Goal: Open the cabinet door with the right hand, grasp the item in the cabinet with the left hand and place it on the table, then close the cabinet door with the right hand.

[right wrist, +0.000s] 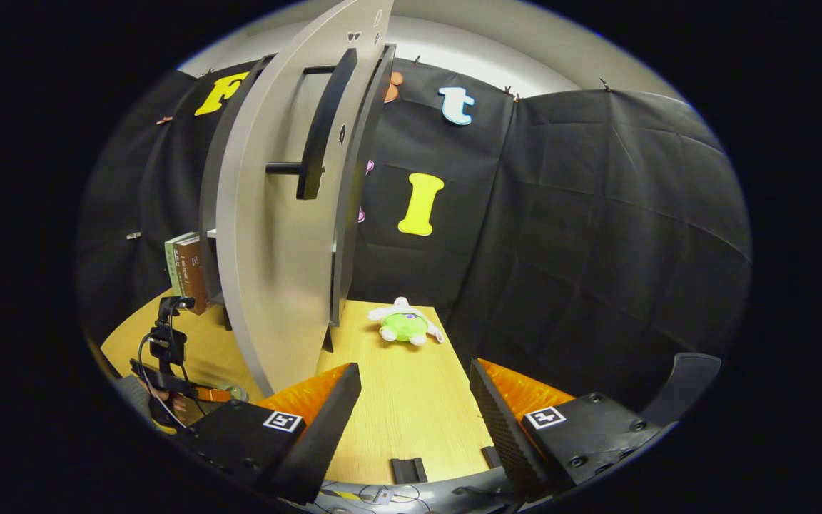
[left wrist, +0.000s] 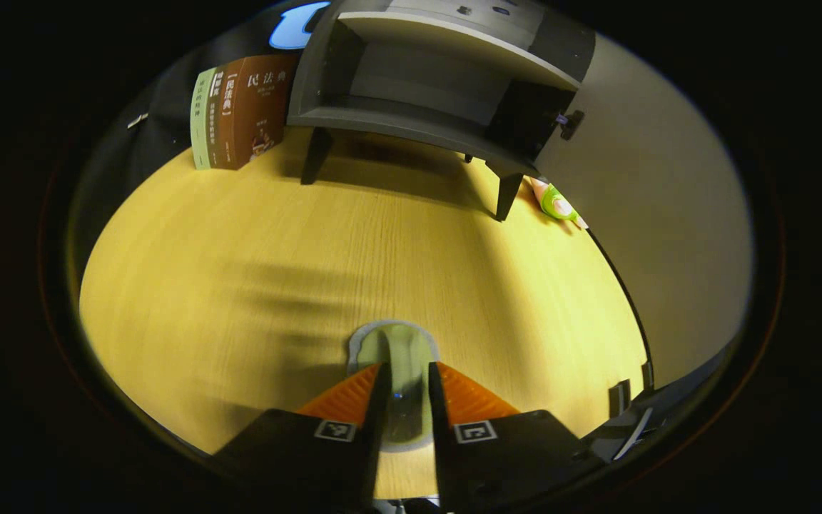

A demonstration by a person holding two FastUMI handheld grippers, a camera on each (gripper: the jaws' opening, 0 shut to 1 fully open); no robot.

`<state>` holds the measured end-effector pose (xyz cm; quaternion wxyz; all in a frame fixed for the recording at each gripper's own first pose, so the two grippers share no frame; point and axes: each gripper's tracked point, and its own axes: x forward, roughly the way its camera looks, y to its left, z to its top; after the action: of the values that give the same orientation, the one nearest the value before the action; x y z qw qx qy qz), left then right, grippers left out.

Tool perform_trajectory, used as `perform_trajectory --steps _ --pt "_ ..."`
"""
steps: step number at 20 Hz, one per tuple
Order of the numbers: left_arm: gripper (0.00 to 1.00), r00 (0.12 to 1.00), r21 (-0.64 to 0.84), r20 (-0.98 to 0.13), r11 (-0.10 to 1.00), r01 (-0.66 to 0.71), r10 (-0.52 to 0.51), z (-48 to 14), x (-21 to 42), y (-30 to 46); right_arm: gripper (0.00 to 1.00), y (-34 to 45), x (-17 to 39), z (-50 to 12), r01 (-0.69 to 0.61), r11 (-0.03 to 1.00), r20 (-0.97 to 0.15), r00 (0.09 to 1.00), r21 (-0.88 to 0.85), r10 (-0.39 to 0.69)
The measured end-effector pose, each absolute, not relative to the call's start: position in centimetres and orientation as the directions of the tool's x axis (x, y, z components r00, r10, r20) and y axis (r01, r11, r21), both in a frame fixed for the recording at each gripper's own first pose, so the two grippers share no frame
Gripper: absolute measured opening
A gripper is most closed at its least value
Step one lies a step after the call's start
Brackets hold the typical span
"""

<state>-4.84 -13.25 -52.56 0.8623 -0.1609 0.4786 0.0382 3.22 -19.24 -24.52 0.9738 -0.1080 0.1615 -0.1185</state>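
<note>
1. A yellow wood-grain table (left wrist: 240, 285) fills the booth floor, with black cloth walls behind it and a small grey cabinet (left wrist: 411, 121) standing on legs at the far end.
2. The item, a flat pale-green oval piece with a grey rim (left wrist: 393, 350), sits at 6 o'clock in the left gripper view, low over the tabletop; whether it touches the wood I cannot tell.
3. The left gripper (left wrist: 405, 389) has both fingers clamped on that piece, one on each side.
4. The cabinet's inside shelf at 12 o'clock looks bare, so the take-out step seems done and the set-down is in hand or nearly so.
5. The cabinet door (right wrist: 275, 235) stands swung open at 10 o'clock in the right gripper view, its dark bar handle (right wrist: 322, 128) facing the camera.
6. The right gripper (right wrist: 414, 400) is spread wide and holds nothing, near the door but apart from it.
7. Left to do, by my reading: release the piece, then push the door shut.
8. Farther out, books (left wrist: 240, 111) lean beside the cabinet and a green plush toy (right wrist: 404, 325) lies at 6 o'clock beyond the door.
</note>
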Motion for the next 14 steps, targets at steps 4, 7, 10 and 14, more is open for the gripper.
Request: perform_trajectory --steps 4,7,10,14 --pt "0.70 0.534 -0.178 -0.845 0.955 -0.238 -0.024 -51.9 -5.0 -12.5 0.97 -19.4 3.3 -23.5 0.170 0.957 -0.283 0.930 -0.234 -0.235" --pt "0.98 0.576 -0.140 -0.817 0.969 -0.205 0.004 -49.0 -4.6 -12.1 0.97 -18.3 3.5 -21.4 0.114 0.971 -0.261 0.950 -0.211 -0.168" --pt "0.96 0.663 -0.146 -0.749 0.976 -0.165 0.000 -43.6 -3.7 -12.3 0.97 -17.0 3.2 -18.9 0.038 0.978 -0.223 0.971 -0.204 -0.084" --pt "0.96 0.823 -0.112 -0.567 0.989 -0.099 0.018 -33.0 -2.7 -11.4 0.97 -13.8 3.5 -16.1 -0.094 0.986 -0.180 0.981 -0.136 0.069"
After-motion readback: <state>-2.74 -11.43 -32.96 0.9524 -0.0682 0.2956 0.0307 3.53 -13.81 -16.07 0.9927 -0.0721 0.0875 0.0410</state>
